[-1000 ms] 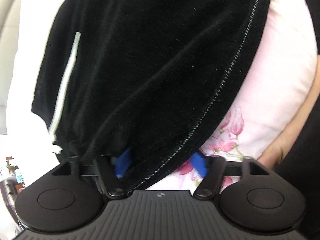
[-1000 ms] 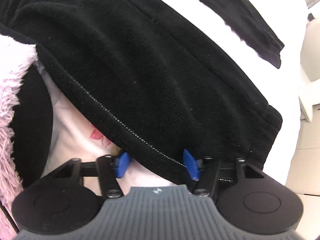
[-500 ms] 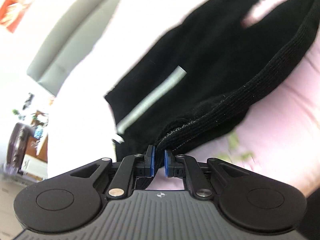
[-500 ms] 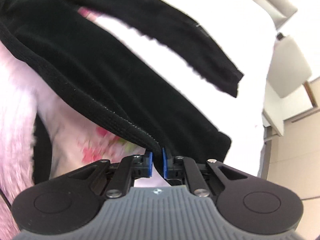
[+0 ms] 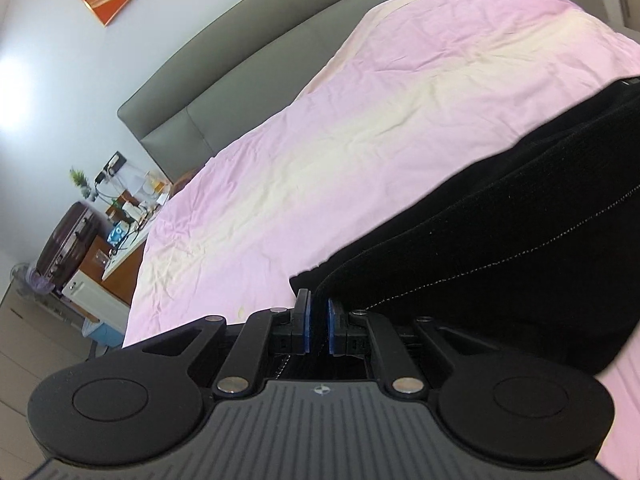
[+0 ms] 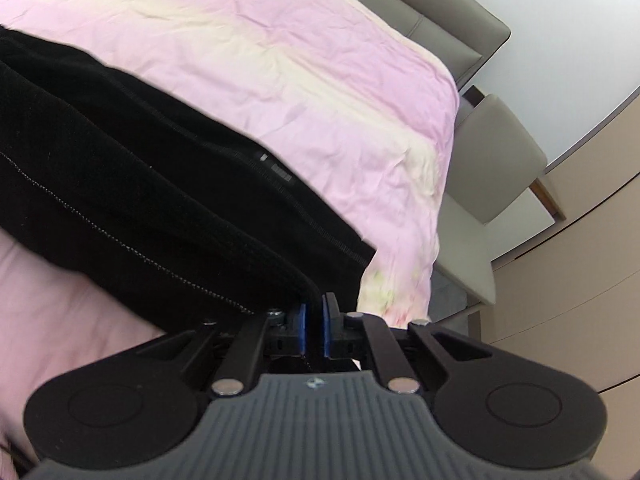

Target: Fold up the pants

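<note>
A: The pants (image 5: 500, 248) are black, ribbed, with a pale dotted stitch line.
B: And the bed sheet (image 5: 360, 120) is pink fading to cream; the headboard (image 5: 224, 92) is grey.

No readable text, brand name or number anywhere. Only a small round white emblem, without legible letters, on the grey ribbed body of the left hand-held gripper (image 5: 319, 322) and the same on the right hand-held gripper (image 6: 314, 322). Tiny pale marks on the black knit pants (image 6: 276, 168) too blurred to read.
</note>
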A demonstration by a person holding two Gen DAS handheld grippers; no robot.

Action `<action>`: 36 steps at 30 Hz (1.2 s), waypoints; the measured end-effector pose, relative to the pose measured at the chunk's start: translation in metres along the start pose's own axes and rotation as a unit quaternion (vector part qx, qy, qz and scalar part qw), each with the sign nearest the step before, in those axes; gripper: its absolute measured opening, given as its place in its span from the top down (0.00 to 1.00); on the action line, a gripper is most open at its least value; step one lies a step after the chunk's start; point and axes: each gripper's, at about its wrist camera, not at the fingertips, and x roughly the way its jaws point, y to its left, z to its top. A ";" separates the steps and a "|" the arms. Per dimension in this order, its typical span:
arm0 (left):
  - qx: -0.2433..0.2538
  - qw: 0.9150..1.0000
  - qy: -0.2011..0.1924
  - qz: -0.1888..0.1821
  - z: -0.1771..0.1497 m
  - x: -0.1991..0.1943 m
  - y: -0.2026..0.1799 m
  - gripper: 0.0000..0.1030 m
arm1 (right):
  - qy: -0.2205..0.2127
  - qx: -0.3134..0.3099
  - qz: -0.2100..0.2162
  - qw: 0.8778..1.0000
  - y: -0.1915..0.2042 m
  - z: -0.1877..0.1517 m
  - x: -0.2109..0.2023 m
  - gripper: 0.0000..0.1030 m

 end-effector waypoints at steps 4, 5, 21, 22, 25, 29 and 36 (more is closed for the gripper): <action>-0.003 1.000 0.027 0.003 0.032 0.045 -0.013 0.91 | 0.013 0.015 -0.005 1.000 -0.010 0.049 0.054 0.99; 0.005 0.999 0.034 0.007 0.033 0.063 -0.019 0.91 | 0.018 0.018 -0.004 1.000 -0.010 0.059 0.067 0.99; 0.030 0.996 0.086 0.004 0.020 0.169 -0.073 0.92 | 0.123 -0.041 0.014 0.991 0.038 0.109 0.260 0.99; 0.030 0.997 0.073 0.006 0.024 0.160 -0.071 0.92 | 0.116 -0.041 0.014 0.992 0.035 0.110 0.254 0.99; 0.012 0.999 0.050 0.007 0.041 0.142 -0.056 0.96 | 0.093 -0.016 0.013 0.995 0.018 0.117 0.234 0.99; -0.026 0.998 0.036 0.055 0.072 0.157 -0.029 1.00 | 0.091 0.027 0.009 0.995 -0.001 0.132 0.236 0.99; -0.070 0.990 0.078 -0.092 0.067 0.175 -0.017 0.84 | 0.126 0.016 0.002 0.992 0.023 0.133 0.279 0.99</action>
